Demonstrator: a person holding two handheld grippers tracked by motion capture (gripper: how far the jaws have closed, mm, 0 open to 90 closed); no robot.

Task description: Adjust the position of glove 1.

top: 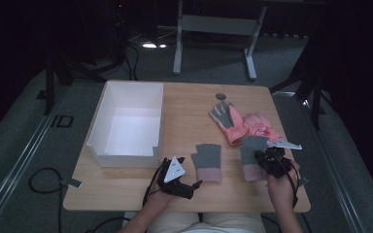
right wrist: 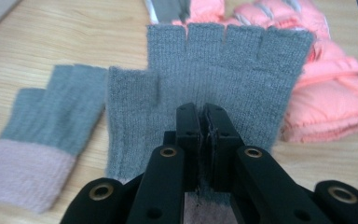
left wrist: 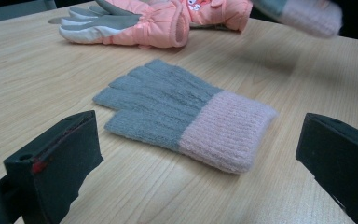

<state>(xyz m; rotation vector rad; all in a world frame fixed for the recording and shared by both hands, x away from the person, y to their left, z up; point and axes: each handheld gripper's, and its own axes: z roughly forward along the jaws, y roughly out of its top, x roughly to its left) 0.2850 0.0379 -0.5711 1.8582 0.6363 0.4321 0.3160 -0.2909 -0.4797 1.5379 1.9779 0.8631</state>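
Two grey knit gloves with pink cuffs are in play. One glove (top: 207, 161) (left wrist: 184, 114) (right wrist: 39, 135) lies flat on the wooden table near the front. My left gripper (top: 189, 187) (left wrist: 196, 154) rests open just in front of that glove's cuff, with nothing between its jaws. My right gripper (top: 267, 162) (right wrist: 205, 126) is shut on the second glove (top: 253, 148) (right wrist: 223, 70), pinching it near the cuff and holding it lifted off the table, fingers pointing away. A pair of orange padded gloves (top: 245, 126) (left wrist: 163, 21) (right wrist: 326, 93) lies behind.
An empty white box (top: 126, 124) stands at the table's left. A small round grey disc (top: 220, 96) sits near the far edge. The table's front edge runs just under both hands.
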